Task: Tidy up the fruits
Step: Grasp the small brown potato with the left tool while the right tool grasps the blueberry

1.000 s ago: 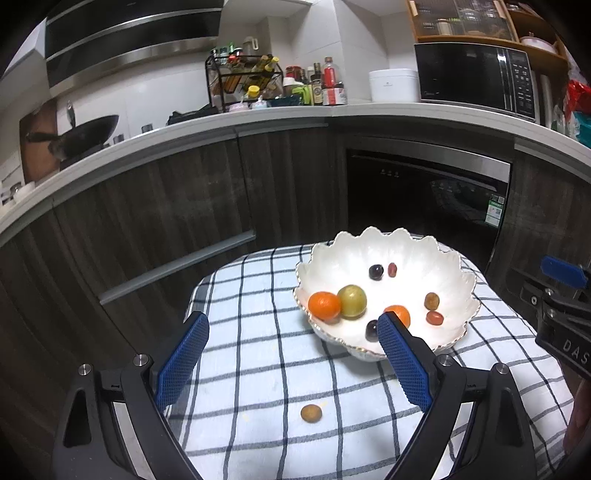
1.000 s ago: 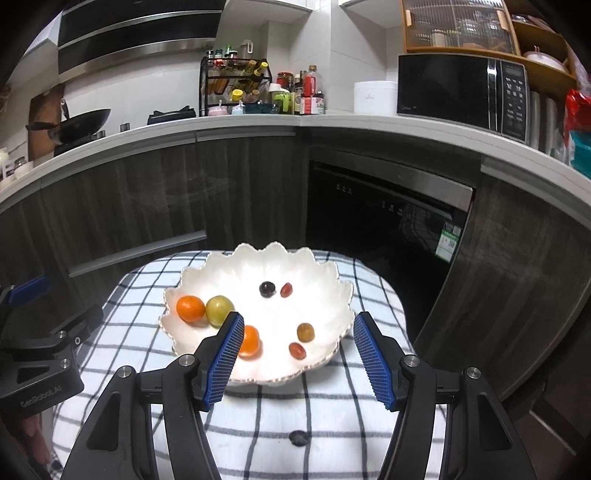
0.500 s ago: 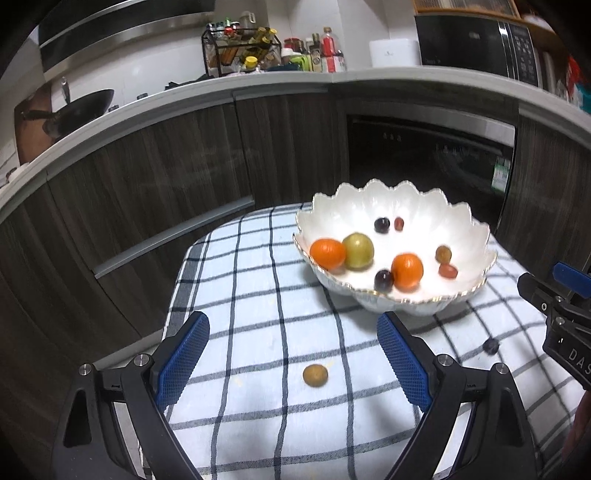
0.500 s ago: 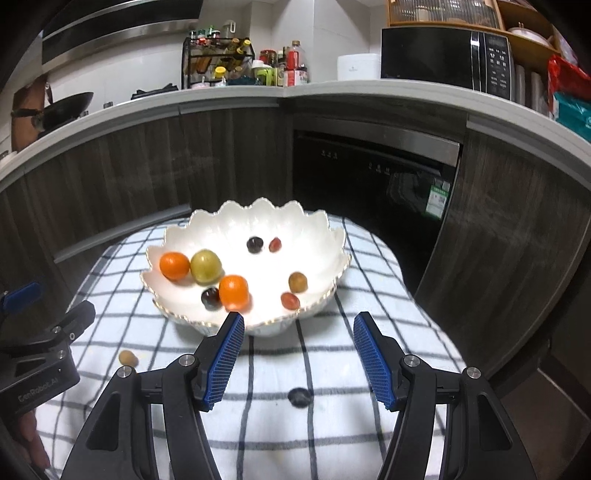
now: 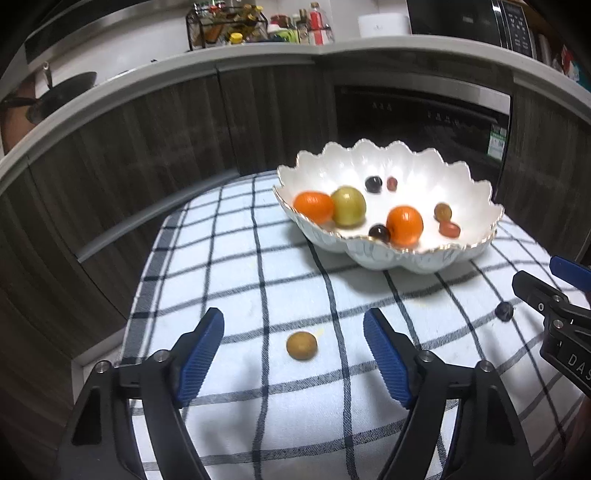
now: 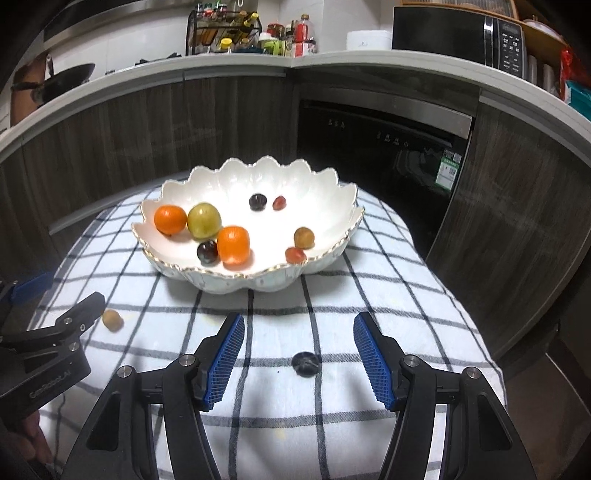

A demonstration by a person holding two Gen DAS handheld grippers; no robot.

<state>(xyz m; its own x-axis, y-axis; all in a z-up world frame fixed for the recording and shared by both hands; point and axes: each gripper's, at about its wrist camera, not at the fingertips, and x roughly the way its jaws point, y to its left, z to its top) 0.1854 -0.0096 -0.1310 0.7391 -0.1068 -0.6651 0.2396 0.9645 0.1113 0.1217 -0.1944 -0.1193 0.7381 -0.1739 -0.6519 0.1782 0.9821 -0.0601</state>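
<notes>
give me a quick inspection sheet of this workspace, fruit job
surface: checked cloth over a small table
job's things: scalloped white bowl holds eight fruits; brown fruit and dark fruit lie loose on the cloth
clutter: nothing seen
grippers: left gripper closing around the brown fruit, pads not touching; right gripper open, dark fruit between its jaws
cables: nothing seen
surroundings: dark cabinets, counter with bottles, microwave

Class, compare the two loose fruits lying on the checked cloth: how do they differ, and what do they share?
The brown fruit is tan and lies between the fingers of the left gripper, whose jaws are closing. The dark fruit is near black and lies between the fingers of the right gripper. Both are small, round, ungripped and outside the bowl.
</notes>
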